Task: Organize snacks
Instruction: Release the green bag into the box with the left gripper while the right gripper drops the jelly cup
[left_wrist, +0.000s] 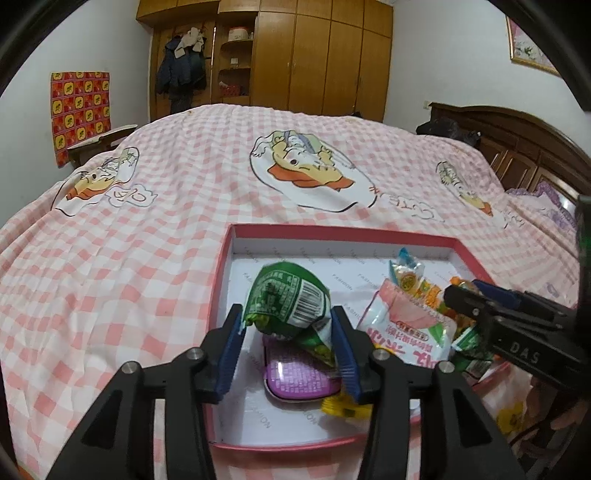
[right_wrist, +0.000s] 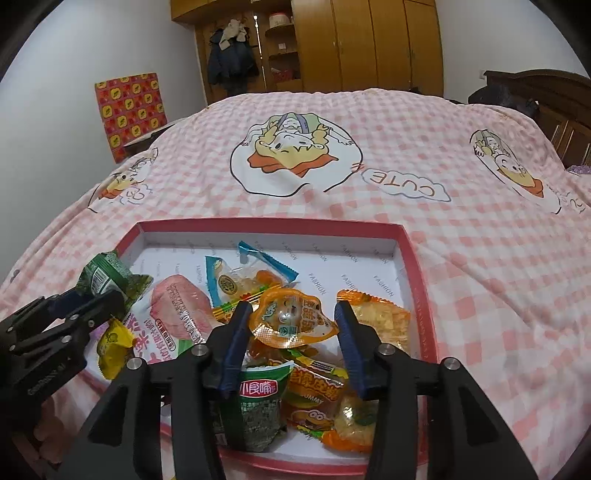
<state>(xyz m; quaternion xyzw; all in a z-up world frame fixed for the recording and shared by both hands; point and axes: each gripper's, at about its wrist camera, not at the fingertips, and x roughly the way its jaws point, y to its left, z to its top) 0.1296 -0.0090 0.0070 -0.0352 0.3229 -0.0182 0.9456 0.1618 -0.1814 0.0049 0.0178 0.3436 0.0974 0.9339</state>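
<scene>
A red-rimmed white box (left_wrist: 218, 295) (right_wrist: 421, 280) lies on the bed with several snacks in it. My left gripper (left_wrist: 285, 310) is over the box's left part. A puffy green packet (left_wrist: 288, 299) stands between its jaws, leaning on a purple tin (left_wrist: 299, 380), and its edges just meet the pads. My right gripper (right_wrist: 292, 304) hangs over the pile on the right. An orange jelly cup (right_wrist: 291, 321) lies between its jaws, resting on other packets. Each gripper shows in the other's view: right gripper (left_wrist: 471, 291), left gripper (right_wrist: 98, 295). Both look open.
In the box also lie a pink-and-white packet (right_wrist: 177, 314), a yellow candy (right_wrist: 112, 343), a blue-edged gummy bag (right_wrist: 236, 277), a green seaweed packet (right_wrist: 258, 406) and an orange packet (right_wrist: 380, 321). The pink checked bedcover (left_wrist: 147, 258) spreads all round. A wardrobe (left_wrist: 321, 55) and a headboard (left_wrist: 517, 147) stand behind.
</scene>
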